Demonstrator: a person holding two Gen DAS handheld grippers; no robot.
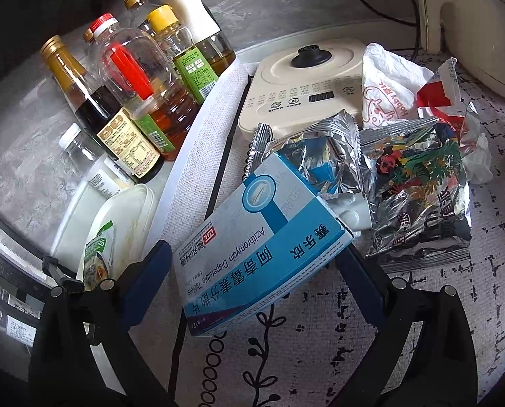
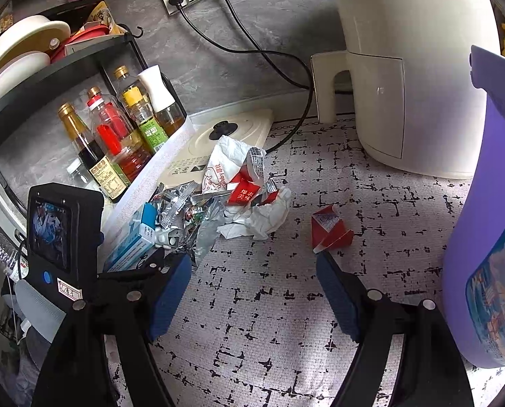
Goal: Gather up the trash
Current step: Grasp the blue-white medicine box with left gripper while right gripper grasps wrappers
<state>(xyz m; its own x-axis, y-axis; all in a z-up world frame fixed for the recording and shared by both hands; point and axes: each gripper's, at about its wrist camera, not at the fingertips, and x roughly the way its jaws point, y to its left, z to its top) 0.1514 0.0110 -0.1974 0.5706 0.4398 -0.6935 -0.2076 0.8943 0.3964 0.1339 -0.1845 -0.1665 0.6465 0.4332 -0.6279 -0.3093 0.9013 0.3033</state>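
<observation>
Blue-and-white cardboard medicine box (image 1: 252, 237) sits crosswise between the two blue pads of the left tool (image 1: 256, 264), which looks clenched on its long sides, though the fisheye leaves the contact on the right pad hard to confirm. The box is tilted and appears lifted a little off the patterned grey mat (image 2: 286, 305) covering the desk, presumably so it can be carried off as rubbish.

Landmark: the cream square hot-plate base (image 1: 303, 81). Just in front of it lies the trash heap: a crumpled silver foil packet (image 1: 317, 156), a foil snack bag printed with coloured leaves (image 1: 418, 196), a white plastic bag with red lettering (image 1: 388, 81) draped over the base's corner, and torn red-and-white wrappers (image 2: 249, 190). These are bunched together, likely for easy gathering.

Well to the right of the base, apart from the heap, lies a small folded red paper wrapper (image 2: 330, 234). The right tool (image 2: 252, 278) is released, nothing between its pads, aimed so that its right pad's tip sits just short of this stray piece; I judge it the next pickup. Left of the base, oil and sauce bottles (image 1: 130, 101) stand upright, not rubbish.
</observation>
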